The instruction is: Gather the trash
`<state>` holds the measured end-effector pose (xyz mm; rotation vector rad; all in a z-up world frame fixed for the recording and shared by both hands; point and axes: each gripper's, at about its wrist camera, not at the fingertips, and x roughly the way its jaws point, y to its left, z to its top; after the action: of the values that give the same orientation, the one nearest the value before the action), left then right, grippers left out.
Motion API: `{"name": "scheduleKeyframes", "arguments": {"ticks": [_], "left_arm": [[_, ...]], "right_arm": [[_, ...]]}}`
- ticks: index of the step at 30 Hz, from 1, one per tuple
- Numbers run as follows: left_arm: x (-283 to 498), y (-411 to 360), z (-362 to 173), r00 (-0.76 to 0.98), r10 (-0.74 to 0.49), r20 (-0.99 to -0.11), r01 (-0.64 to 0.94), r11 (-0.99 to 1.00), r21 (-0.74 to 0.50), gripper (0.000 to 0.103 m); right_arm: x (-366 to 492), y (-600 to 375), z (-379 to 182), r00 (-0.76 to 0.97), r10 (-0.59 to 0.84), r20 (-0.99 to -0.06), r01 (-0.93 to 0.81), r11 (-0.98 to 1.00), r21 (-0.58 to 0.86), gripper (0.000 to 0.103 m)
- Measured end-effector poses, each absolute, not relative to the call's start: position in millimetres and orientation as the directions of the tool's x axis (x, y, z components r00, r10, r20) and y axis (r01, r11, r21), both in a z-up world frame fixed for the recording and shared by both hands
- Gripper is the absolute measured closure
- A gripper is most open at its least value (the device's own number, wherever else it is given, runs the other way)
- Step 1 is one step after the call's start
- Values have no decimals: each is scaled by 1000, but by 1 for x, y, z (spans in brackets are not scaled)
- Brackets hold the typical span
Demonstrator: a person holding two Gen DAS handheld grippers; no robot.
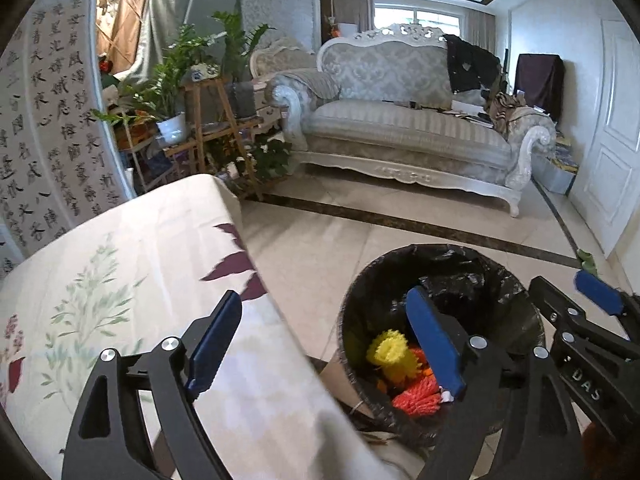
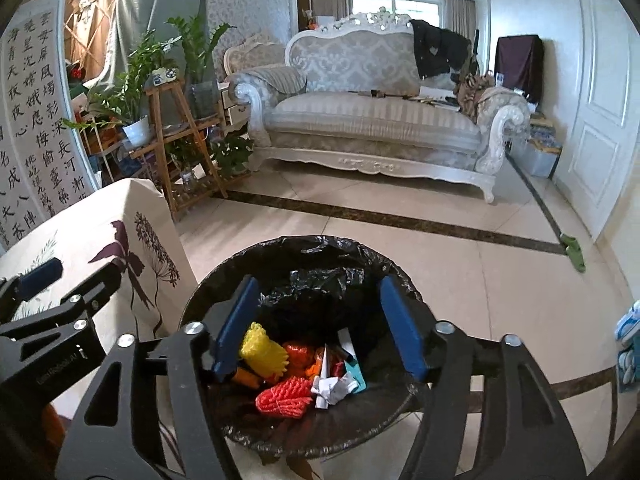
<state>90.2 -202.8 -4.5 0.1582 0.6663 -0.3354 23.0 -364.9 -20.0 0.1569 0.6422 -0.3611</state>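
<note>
A round trash bin (image 2: 304, 256) lined with a black bag stands on the tile floor beside the table; it also shows in the left wrist view (image 1: 460, 264). Inside lie yellow foam net (image 2: 264, 350), red foam net (image 2: 284, 398), orange pieces and crumpled white paper (image 2: 334, 388). My right gripper (image 2: 322, 328) is open and empty, right above the bin's mouth. My left gripper (image 1: 324, 344) is open and empty, one finger over the table's cloth (image 1: 120, 280), the other over the bin. Each gripper shows at the edge of the other's view.
A table with a floral cloth (image 2: 80, 236) stands left of the bin. A white sofa (image 2: 372, 120) stands at the back, a wooden plant stand (image 2: 180, 140) to its left. A green thing (image 2: 574, 250) lies on the floor by the white door.
</note>
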Motion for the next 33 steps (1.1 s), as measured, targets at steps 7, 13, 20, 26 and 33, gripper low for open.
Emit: {"name": "scheduleKeyframes", "arguments": {"ticks": [7, 13, 20, 26, 33], "left_arm": [[72, -189, 7, 754, -260, -604, 348, 937, 31, 19], [55, -179, 13, 760, -263, -594, 346, 938, 27, 18], [45, -171, 13, 761, -264, -593, 341, 940, 18, 18], [40, -167, 15, 765, -267, -586, 335, 942, 8, 18], [39, -165, 16, 765, -269, -586, 334, 943, 3, 18]], "right_arm": [[3, -354, -4, 752, -305, -585, 391, 920, 22, 34], [-12, -345, 3, 757, -316, -572, 397, 918, 19, 32], [-22, -338, 2, 757, -310, -574, 392, 920, 21, 32], [-29, -331, 4, 761, -305, -573, 386, 922, 22, 32], [-30, -330, 6, 762, -304, -571, 384, 923, 22, 32]]}}
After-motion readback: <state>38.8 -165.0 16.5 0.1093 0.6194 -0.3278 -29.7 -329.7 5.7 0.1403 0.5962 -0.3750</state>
